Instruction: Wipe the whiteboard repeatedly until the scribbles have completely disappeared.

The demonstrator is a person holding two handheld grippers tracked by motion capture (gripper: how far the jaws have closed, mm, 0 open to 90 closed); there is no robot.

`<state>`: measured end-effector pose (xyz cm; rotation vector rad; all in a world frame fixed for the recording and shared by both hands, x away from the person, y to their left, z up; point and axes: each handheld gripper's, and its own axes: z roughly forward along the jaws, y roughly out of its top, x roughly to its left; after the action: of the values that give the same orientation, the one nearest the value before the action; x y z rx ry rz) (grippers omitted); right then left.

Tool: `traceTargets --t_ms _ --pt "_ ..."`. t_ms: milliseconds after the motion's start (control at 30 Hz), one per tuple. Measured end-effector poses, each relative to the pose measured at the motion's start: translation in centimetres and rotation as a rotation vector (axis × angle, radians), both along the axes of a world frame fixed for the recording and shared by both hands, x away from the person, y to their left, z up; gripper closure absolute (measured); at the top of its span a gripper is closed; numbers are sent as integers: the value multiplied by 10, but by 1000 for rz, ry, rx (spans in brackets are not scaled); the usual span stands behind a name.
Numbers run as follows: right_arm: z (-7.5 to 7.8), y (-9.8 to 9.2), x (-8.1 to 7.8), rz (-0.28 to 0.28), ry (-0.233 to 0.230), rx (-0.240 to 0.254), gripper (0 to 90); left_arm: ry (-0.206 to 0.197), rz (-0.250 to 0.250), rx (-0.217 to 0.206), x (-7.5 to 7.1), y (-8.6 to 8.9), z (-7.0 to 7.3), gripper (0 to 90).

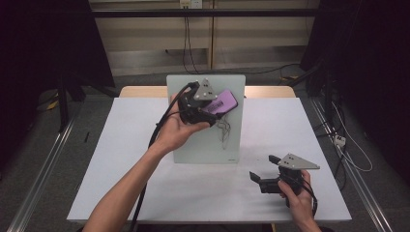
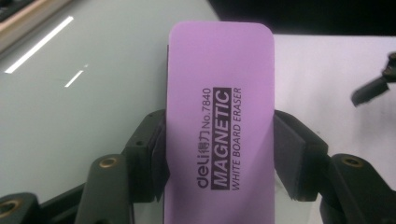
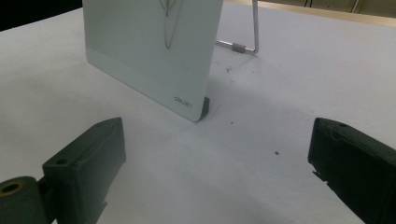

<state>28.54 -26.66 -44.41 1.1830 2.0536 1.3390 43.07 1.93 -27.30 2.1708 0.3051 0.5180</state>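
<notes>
Eraser held at the board
Left gripper [image 1: 205, 112] clamps the stiff, light purple rectangular whiteboard eraser [image 2: 219, 121] mid-length; right gripper [image 1: 266, 171] gapes empty.

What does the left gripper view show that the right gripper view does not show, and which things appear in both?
The left gripper view alone shows the purple eraser, printed "MAGNETIC WHITE BOARD ERASER", clamped between the left gripper jaws. The right gripper view alone shows the whiteboard's metal stand, its base foot, the pen scribble, and the right gripper with its jaws wide apart, holding nothing. Both show the whiteboard and the white table.
</notes>
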Motion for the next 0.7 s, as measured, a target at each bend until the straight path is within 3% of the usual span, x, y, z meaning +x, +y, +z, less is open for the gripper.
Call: traceTargets --t_ms 233,700 --pt "0 1 0 0 2 1 40 -35 71 -80 7 19 20 413" --pt "-1 2 1 7 2 -8 40 -45 27 3 -2 -10 2 412"
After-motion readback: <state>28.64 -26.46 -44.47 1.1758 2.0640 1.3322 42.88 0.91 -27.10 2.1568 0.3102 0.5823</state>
